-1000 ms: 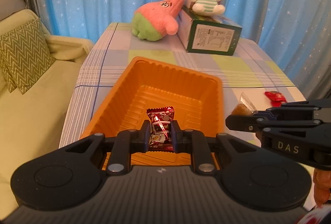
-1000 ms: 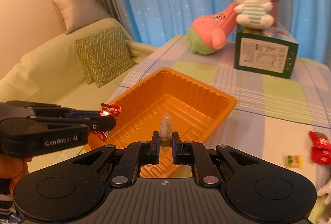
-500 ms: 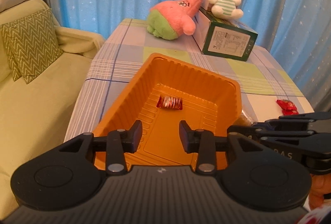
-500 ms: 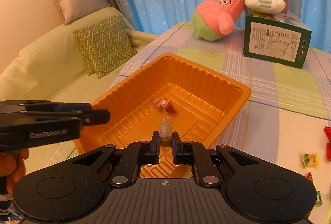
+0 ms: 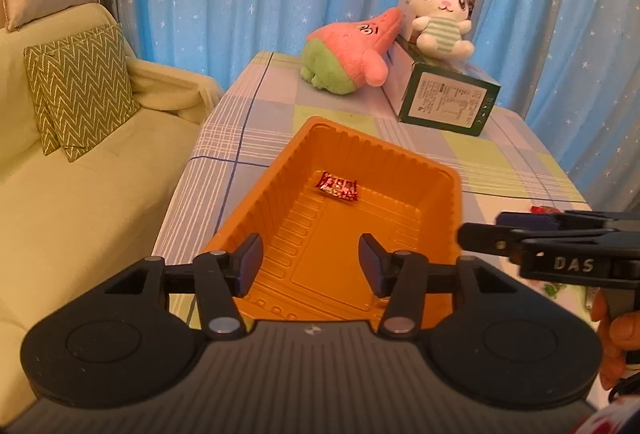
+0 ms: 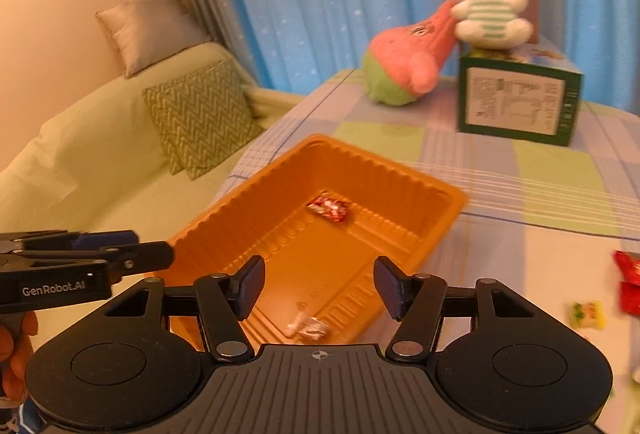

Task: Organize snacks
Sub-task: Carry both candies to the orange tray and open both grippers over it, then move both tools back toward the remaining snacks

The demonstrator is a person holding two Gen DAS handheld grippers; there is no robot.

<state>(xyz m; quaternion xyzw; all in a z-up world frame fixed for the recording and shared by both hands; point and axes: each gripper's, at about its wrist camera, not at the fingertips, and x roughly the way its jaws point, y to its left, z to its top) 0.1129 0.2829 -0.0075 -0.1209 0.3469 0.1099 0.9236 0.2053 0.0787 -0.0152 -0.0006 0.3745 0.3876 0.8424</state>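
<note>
Both tongs are hovering over the near end of the orange tray (image 5: pixel 404 161), their jaws opening with nothing between them: the left tongs (image 5: pixel 311 260) and the right tongs (image 6: pixel 319 286). A red-wrapped snack (image 5: pixel 337 190) is lying on the tray floor toward the far end, and a clear-wrapped snack (image 6: pixel 310 327) is resting at the near end. More snacks (image 6: pixel 587 314) are sitting on the checked surface (image 5: pixel 520 169) to the right.

We see an orange ribbed tray (image 5: pixel 452 193) on the checked cloth; a red wrapped candy (image 5: pixel 337 191) lies flat toward its far end, a clear-wrapped sweet (image 6: pixel 310 326) at its near end, other snacks (image 6: pixel 587 314) outside
</note>
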